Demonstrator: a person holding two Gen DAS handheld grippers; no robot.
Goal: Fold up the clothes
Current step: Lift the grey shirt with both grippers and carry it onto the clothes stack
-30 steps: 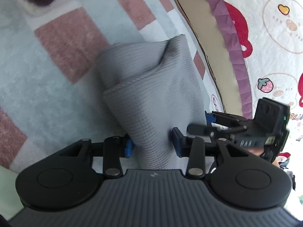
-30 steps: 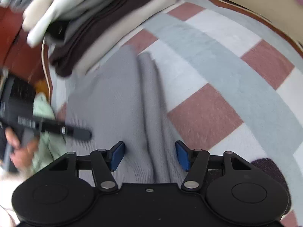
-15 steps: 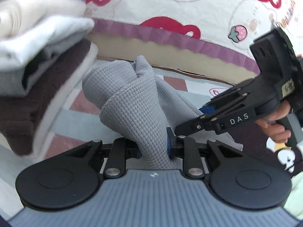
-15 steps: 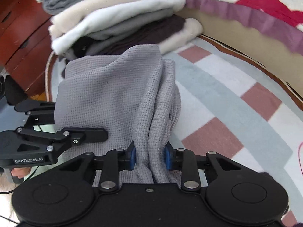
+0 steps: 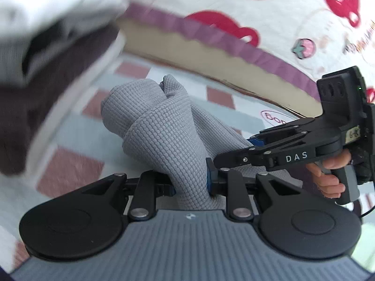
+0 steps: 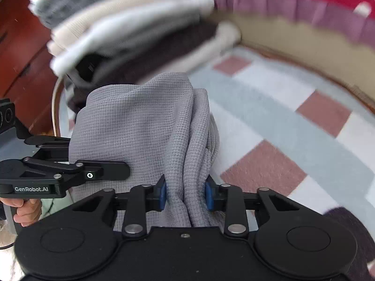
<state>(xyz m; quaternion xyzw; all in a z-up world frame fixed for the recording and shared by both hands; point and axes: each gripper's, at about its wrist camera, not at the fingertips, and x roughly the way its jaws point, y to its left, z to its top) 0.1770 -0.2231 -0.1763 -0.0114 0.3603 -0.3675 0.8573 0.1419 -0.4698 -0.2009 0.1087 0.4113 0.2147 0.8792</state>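
A grey waffle-knit garment (image 5: 164, 126) is bunched and lifted above the checked mat. My left gripper (image 5: 189, 185) is shut on one end of it. My right gripper (image 6: 186, 195) is shut on the other end, where the cloth (image 6: 140, 126) hangs in thick folds. The right gripper also shows in the left wrist view (image 5: 236, 149), close to the right of my left fingers. The left gripper also shows in the right wrist view (image 6: 112, 171), at the garment's left edge.
A stack of folded clothes (image 6: 131, 30) in grey, cream, white and dark brown sits behind the garment, blurred. The pink, white and blue checked mat (image 6: 293, 126) lies below. A beige and purple bed edge (image 5: 211, 46) runs behind. Brown wooden furniture (image 6: 21, 46) stands at left.
Both grippers closed on the grey garment and lifted it off the mat, then swung up toward the stack of folded clothes. The two grippers stay close together.
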